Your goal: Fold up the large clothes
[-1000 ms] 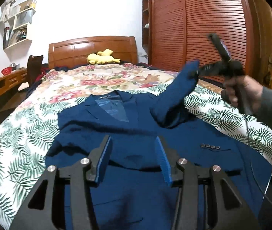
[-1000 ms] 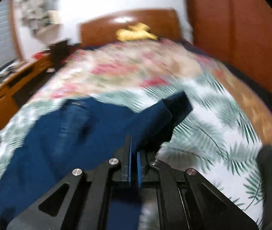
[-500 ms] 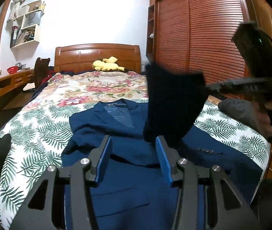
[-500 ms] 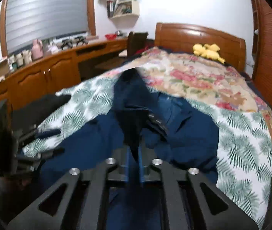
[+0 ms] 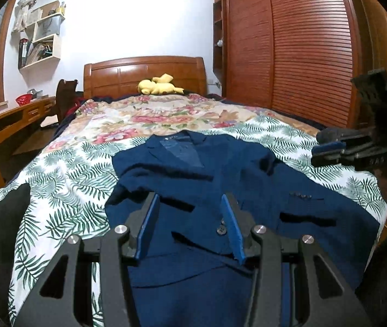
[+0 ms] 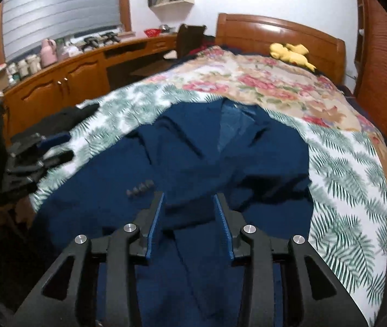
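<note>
A navy blue suit jacket (image 5: 220,179) lies front up on the bed, collar toward the headboard, one sleeve folded across its chest with cuff buttons (image 5: 301,196) showing. It also shows in the right wrist view (image 6: 207,163). My left gripper (image 5: 190,201) is open and empty, just above the jacket's lower front. My right gripper (image 6: 189,201) is open and empty above the jacket's lower part; in the left wrist view it (image 5: 326,150) hangs at the bed's right side. My left gripper shows at the left of the right wrist view (image 6: 54,150).
The bed has a leaf-and-flower cover (image 5: 70,169) and a wooden headboard (image 5: 144,73) with a yellow plush toy (image 5: 160,87). A dark garment (image 5: 0,218) lies at the bed's left edge. A wooden desk (image 6: 65,81) runs along the left; a slatted wardrobe (image 5: 302,49) stands on the right.
My right gripper carried the sleeve across the jacket, opened and let it go. The sleeve now lies folded on the chest. My left gripper stayed open over the lower front.
</note>
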The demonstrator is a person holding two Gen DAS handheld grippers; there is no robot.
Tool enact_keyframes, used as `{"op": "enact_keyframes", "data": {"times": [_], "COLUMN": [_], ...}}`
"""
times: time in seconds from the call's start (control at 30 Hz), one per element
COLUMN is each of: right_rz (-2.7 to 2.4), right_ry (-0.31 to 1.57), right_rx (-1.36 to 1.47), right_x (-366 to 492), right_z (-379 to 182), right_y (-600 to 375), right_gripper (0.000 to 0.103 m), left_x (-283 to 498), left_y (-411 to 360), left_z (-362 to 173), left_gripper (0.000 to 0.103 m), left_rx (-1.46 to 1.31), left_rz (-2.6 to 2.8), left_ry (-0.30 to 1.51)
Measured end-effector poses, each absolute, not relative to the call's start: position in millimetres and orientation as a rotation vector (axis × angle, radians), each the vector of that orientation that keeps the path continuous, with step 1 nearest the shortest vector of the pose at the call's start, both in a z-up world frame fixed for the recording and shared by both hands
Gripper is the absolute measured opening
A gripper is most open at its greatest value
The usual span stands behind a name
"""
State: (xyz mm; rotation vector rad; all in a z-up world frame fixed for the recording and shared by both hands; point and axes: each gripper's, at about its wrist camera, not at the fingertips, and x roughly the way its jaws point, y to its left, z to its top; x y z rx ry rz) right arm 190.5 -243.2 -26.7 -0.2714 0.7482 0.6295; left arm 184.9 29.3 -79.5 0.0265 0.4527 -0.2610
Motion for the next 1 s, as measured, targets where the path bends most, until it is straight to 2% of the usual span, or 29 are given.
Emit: {"op": "enact_keyframes", "data": {"times": [0.4,0.63,1.0], "right_rz": [0.552,0.547,0.535], "right_ry": [0.886,0.862,0.864], "right_rx": [-0.243,-0.207,-0.231], "right_x": [205,201,202], "right_z": [-127,-133,-131], "right_y": [-264,-272,-266], "right_gripper": [0.037,0.045,0.048], "left_x": [200,211,232], "left_y": [15,8,5], "left_z": [-106,-120,-156], "left_gripper": [0.046,0.046,0.046], "left_rx": [0.014,0.040,0.072], "left_rz": [-0.332,-0.311,-0.251], "left_ry": [0.573,0.639,0.797]}}
